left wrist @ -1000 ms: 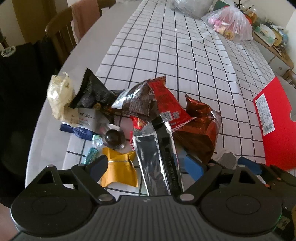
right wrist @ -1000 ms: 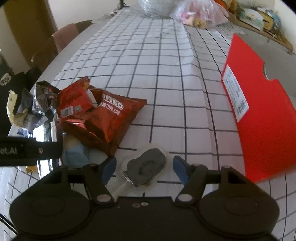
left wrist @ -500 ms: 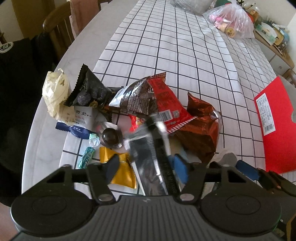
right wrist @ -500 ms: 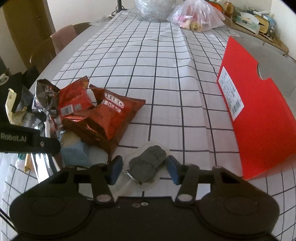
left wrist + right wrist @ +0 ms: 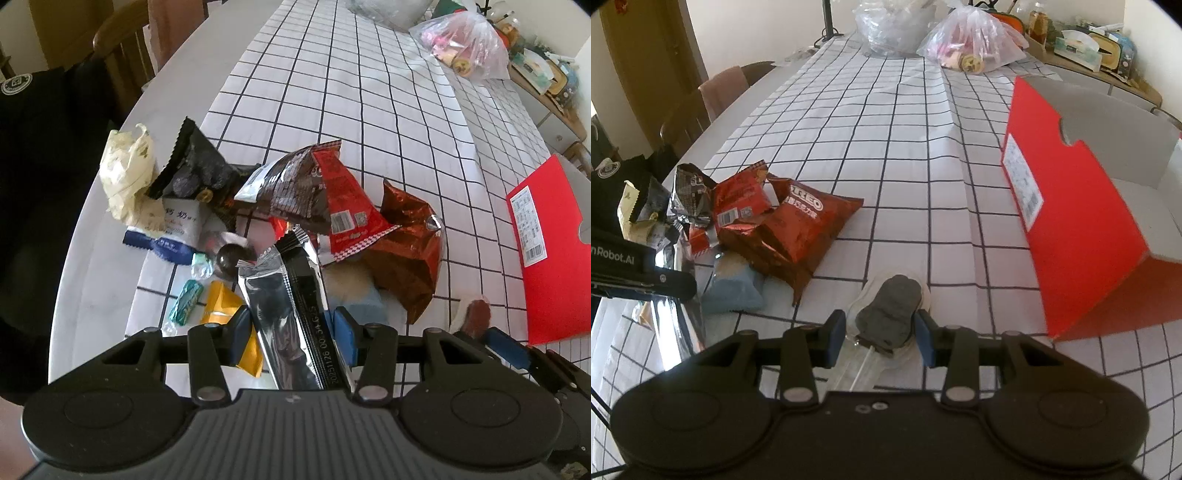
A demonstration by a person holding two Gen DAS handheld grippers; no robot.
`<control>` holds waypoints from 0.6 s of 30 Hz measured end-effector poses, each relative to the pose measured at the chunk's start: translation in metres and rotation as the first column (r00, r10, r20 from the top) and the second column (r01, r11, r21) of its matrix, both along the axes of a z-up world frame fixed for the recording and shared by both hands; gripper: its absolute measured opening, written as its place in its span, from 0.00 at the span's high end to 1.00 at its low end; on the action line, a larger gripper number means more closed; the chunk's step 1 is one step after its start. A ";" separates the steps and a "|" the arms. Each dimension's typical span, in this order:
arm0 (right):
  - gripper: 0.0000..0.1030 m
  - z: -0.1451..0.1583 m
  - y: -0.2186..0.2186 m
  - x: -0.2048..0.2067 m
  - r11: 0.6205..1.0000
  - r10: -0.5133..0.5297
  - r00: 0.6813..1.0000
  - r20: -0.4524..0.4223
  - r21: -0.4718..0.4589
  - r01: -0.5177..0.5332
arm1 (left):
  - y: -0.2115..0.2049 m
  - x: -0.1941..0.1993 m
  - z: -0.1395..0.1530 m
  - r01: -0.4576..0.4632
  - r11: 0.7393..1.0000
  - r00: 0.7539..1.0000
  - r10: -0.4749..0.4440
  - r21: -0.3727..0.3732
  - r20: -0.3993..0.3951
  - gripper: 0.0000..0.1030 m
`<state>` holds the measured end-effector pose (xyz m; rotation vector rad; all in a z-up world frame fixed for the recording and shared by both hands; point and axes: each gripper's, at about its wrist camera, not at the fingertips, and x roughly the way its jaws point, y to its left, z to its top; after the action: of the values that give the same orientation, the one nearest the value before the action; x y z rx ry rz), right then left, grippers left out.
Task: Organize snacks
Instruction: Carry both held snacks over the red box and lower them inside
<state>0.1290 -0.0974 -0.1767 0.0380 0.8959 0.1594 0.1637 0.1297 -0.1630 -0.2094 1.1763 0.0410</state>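
Observation:
My left gripper (image 5: 293, 332) points down at a pile of snacks on the checked tablecloth (image 5: 369, 110). Its jaws are closing, and the blue pads press the sides of a long silver packet (image 5: 284, 306) that stands up between them. My right gripper (image 5: 881, 336) is also closing. Its pads squeeze the clear wrapper of a dark chocolate lollipop (image 5: 890, 310), seen brown in the left wrist view (image 5: 478, 314). A red-brown Oreo bag (image 5: 798, 229) lies just left of it. The open red box (image 5: 1082, 229) stands to the right.
The pile holds a black bag (image 5: 192, 166), a cream bag (image 5: 125, 173), a yellow packet (image 5: 221, 302), a blue packet (image 5: 733, 288) and small sweets. Plastic bags (image 5: 975, 48) sit at the table's far end. Chairs (image 5: 122, 48) and a person in dark clothes (image 5: 37, 147) line the left edge.
Both pairs of jaws have narrowed from wide apart onto their items. The silver packet has shifted and stands more upright. The right gripper has moved forward with the lollipop, nearer the red box.

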 end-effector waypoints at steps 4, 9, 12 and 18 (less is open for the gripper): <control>0.62 0.007 -0.007 -0.010 1.000 0.002 1.000 0.015 0.013 -0.002 | 0.000 -0.008 0.003 -0.001 1.000 1.000 0.001 -0.006 0.000 0.54; 0.62 0.021 -0.017 -0.024 0.999 0.016 0.999 0.048 0.031 -0.017 | -0.001 -0.017 0.007 -0.004 1.000 1.000 0.004 -0.009 -0.007 0.54; 0.62 0.032 -0.025 -0.032 0.999 0.021 0.997 0.068 0.044 -0.024 | -0.006 -0.024 0.014 0.010 1.000 1.000 -0.010 -0.015 0.004 0.55; 0.62 0.056 -0.045 -0.047 0.997 0.010 0.993 0.118 0.068 -0.018 | -0.027 -0.035 0.038 0.067 0.997 0.996 -0.065 -0.027 0.055 0.55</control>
<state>0.0823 -0.1425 -0.1204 0.0863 0.7732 0.2036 0.1291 0.1025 -0.1249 -0.1953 1.1301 -0.0393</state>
